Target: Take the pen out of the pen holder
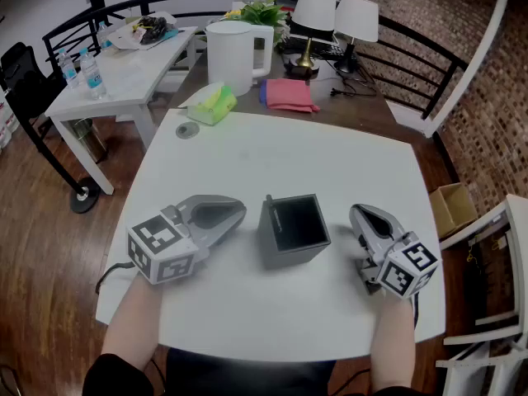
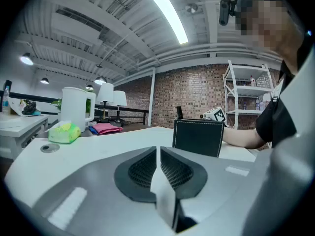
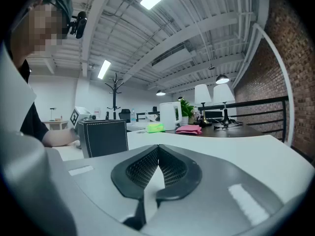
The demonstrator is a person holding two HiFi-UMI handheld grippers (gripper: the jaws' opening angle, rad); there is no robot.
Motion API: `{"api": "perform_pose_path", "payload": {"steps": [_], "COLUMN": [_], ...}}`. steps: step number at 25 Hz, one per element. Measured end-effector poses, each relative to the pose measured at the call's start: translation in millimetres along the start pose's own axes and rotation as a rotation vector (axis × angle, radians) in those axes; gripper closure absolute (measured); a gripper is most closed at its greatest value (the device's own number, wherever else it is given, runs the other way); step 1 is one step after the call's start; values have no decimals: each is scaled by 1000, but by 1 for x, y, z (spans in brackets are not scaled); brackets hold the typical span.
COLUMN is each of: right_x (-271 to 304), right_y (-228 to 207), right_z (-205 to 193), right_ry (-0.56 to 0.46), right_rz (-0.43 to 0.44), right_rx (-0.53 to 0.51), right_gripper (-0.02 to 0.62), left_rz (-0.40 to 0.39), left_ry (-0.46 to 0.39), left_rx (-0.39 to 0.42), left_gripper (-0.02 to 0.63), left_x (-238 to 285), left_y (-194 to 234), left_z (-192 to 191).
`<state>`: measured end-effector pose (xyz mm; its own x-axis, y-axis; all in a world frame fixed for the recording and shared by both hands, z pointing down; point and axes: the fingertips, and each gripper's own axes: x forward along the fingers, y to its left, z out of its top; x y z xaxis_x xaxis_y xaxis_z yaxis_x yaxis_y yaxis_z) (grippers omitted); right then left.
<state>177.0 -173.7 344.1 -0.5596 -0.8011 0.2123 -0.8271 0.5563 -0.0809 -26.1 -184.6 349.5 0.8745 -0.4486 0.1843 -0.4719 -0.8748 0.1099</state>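
A black square pen holder (image 1: pixel 294 230) stands upright on the white table (image 1: pixel 330 163), near its front edge. A dark pen (image 1: pixel 275 219) leans inside against its left wall; its tip (image 2: pixel 179 113) pokes above the rim in the left gripper view. My left gripper (image 1: pixel 238 211) rests on the table left of the holder (image 2: pixel 198 137), jaws together with nothing between them (image 2: pixel 158 149). My right gripper (image 1: pixel 355 214) rests to the right of the holder (image 3: pixel 103 137), likewise shut and empty (image 3: pixel 158 147). Both grippers stand clear of the holder.
At the table's far edge lie a green-yellow packet (image 1: pixel 213 104) and a small round disc (image 1: pixel 187 130). Beyond stand a white kettle (image 1: pixel 236 53), a pink cloth (image 1: pixel 289 94) and two lamps (image 1: pixel 336 15). A white chair (image 1: pixel 495 304) stands at the right.
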Motion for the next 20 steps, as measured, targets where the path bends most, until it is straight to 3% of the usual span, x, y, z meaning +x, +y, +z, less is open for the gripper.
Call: {"api": "perform_pose_path", "payload": {"steps": [4, 8, 13, 15, 20], "right_x": [3, 7, 11, 13, 13], "right_y": [19, 23, 31, 34, 31], "right_z": [9, 4, -3, -5, -6], "right_ry": [10, 2, 39, 47, 28], "right_rz": [36, 50, 68, 81, 86], "right_rx": [-67, -57, -118, -128, -73], "right_gripper": [571, 572, 575, 575, 580], "left_rz": [-4, -48, -113, -137, -162], "left_ry": [5, 16, -109, -122, -50], "left_rx": [7, 12, -67, -45, 46], "left_gripper": [581, 578, 482, 479, 477], "left_x": [-2, -2, -8, -7, 9], "left_y": [0, -6, -21, -30, -42], "left_z": [-2, -4, 44, 62, 67]}}
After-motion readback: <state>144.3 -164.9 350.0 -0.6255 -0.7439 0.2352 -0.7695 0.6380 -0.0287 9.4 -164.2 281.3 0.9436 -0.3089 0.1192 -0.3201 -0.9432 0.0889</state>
